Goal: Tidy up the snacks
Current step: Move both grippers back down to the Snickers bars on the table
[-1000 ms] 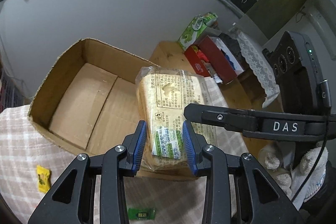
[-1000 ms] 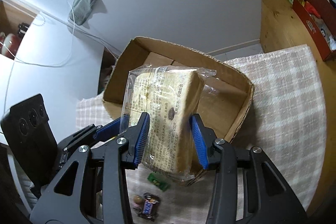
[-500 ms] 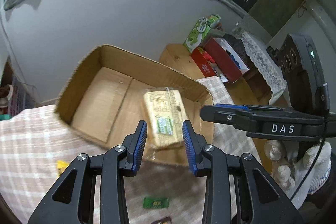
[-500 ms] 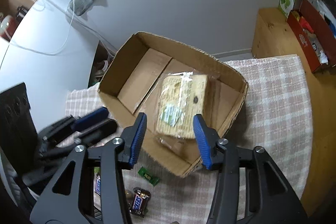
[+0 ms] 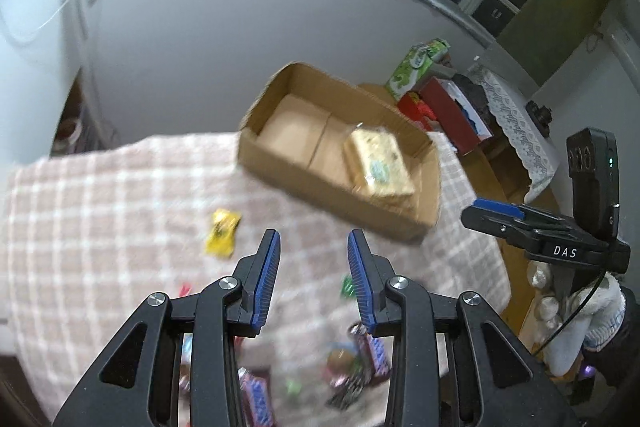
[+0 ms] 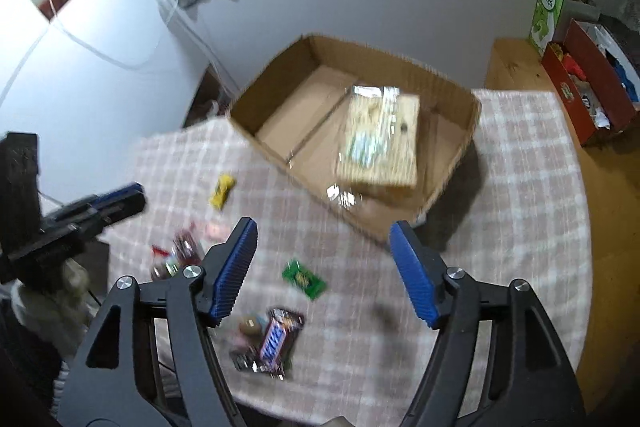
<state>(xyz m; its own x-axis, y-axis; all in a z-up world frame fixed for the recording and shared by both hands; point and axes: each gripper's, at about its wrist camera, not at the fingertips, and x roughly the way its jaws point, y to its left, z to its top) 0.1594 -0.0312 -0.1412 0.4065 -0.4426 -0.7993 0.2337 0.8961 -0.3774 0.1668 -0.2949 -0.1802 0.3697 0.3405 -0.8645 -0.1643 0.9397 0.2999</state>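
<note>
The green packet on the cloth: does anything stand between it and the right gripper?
Nothing visible does. The green packet lies alone on the checked cloth, right below the open right gripper, with bare cloth around it. The chocolate bars lie nearer the camera, apart from it.

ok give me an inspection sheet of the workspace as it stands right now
surface: pink and white checked tablecloth, covering the table.
job's things: open brown cardboard box holds a clear-wrapped bread loaf; yellow sweet packet, green wrapper and brown chocolate bar lie loose on the cloth.
clutter: more small wrappers near the front edge, blurred.
grippers: left gripper narrow gap between fingers, nothing in it; right gripper has just been opening, empty.
cables: white cord along the wall; thin black cable at the right gripper.
surroundings: grey wall, red box and green carton on a wooden side unit.
</note>
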